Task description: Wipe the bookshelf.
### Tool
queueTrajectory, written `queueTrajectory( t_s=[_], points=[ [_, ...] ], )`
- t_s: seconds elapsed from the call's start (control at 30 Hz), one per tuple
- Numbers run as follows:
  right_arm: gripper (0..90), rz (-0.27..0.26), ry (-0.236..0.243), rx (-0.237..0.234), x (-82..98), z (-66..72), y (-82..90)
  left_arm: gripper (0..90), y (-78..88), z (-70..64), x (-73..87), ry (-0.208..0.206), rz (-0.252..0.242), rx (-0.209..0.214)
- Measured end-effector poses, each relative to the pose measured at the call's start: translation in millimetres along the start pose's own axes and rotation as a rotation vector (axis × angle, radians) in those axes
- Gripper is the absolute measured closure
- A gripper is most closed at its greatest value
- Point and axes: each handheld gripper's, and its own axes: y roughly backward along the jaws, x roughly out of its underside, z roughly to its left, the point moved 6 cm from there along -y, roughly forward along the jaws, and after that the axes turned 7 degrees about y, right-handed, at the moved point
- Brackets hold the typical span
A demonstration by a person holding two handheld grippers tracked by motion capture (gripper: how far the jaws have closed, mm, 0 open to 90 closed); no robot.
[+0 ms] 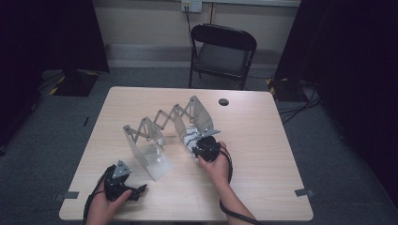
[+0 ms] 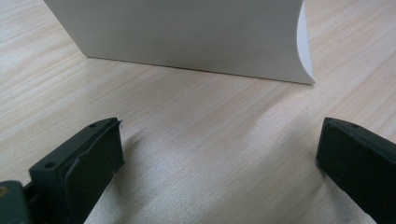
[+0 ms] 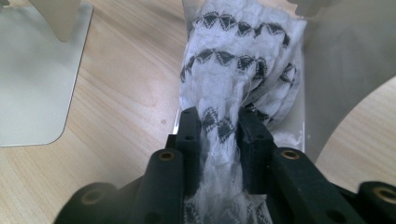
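Note:
An accordion-style metal rack [image 1: 162, 123] with upright white panels stands stretched across the middle of the wooden table [image 1: 263, 140]. My right gripper [image 1: 198, 141] reaches into the rack's right-hand slot, shut on a white cloth with black triangles [image 1: 189, 137]. In the right gripper view the cloth [image 3: 233, 60] is bunched between the jaws of the right gripper [image 3: 219, 126] and drapes onto the slot's base beside a panel wall [image 3: 345, 60]. My left gripper [image 1: 135, 182] rests near the table's front left. The left gripper [image 2: 219, 140] stands wide open with nothing in it, facing a white rack panel [image 2: 187, 37].
A black folding chair [image 1: 223, 47] stands beyond the far edge of the table. A round cable hole [image 1: 224, 101] sits at the back right of the tabletop. Grey tape tabs [image 1: 304, 192] mark the front corners. Another panel's flat foot [image 3: 37, 84] lies left of the cloth.

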Motion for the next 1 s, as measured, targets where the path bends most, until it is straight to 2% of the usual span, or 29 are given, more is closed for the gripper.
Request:
queueTrajectory(
  t_s=[0.1, 0.2, 0.27, 0.47, 0.53, 0.67, 0.9, 1.0],
  points=[
    [59.1, -0.004, -0.015, 0.002, 3.2, -1.1, 2.4, 0.2, 0.1, 0.3, 0.1, -0.003, 0.002, -0.001],
    [55.9, -0.014, -0.019, 0.003, 3.3, -1.5, 6.5, 0.2, 0.1, 0.2, 0.1, -0.002, 0.002, -0.001],
    [50.8, -0.014, -0.008, 0.017, 4.7, -0.9, 12.7, 0.2, 0.2, 0.3, 0.1, -0.003, 0.002, -0.001],
    [46.1, -0.028, 0.001, 0.021, 11.1, 4.4, 19.5, 0.2, 0.4, 0.6, 0.1, -0.006, 0.004, -0.003],
    [45.1, -0.011, 0.007, 0.030, 16.1, 5.3, 17.4, 0.2, 0.5, 0.7, 0.2, -0.007, 0.006, -0.002],
    [48.4, 0.000, 0.001, 0.032, 22.1, 3.8, 11.2, 0.2, 0.3, 0.6, 0.1, -0.005, 0.003, -0.003],
    [72.2, 0.024, -0.008, 0.029, 21.7, 3.9, 8.3, 0.2, 0.5, 0.6, 0.2, -0.006, 0.006, -0.002],
    [76.0, 0.034, -0.015, 0.030, 21.0, 4.0, 8.5, 0.2, 0.3, 0.6, 0.1, -0.006, 0.003, -0.003]
  ],
)
